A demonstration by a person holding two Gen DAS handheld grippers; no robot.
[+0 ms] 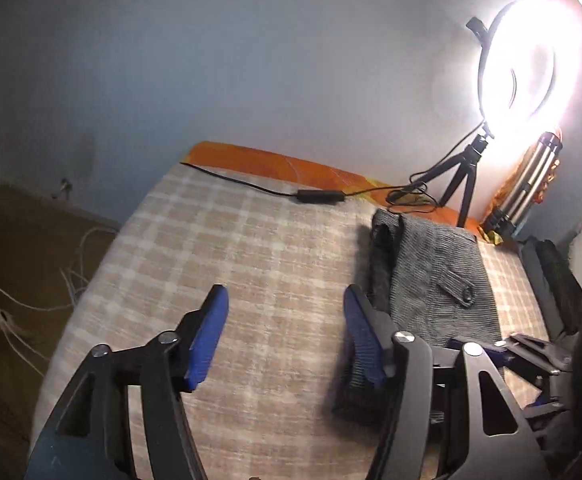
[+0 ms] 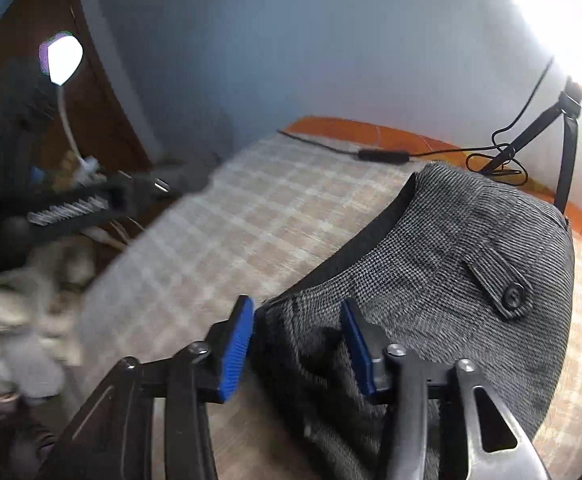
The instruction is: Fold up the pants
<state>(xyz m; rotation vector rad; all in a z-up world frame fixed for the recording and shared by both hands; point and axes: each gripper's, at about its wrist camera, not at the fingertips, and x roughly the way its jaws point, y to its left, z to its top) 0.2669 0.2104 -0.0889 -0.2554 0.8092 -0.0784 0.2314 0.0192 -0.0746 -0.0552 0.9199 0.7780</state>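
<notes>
Grey checked pants point(image 1: 439, 276) lie folded on a beige plaid bed cover point(image 1: 231, 248), with a buttoned pocket flap point(image 1: 457, 288) on top. My left gripper point(image 1: 285, 332) is open and empty, just left of the pants, above the cover. In the right wrist view the pants point(image 2: 451, 264) fill the right half, and my right gripper point(image 2: 297, 344) is open with its jaws astride the near left edge of the folded pants, holding nothing. The right gripper also shows in the left wrist view point(image 1: 531, 356), at the pants' near end.
A lit ring light on a small tripod point(image 1: 463, 184) stands at the bed's far right corner, with its cable and inline switch point(image 1: 319, 196) lying across the far edge. An orange sheet point(image 1: 275, 164) lines the wall. The bed's left edge drops to a floor with white cables point(image 1: 7, 312).
</notes>
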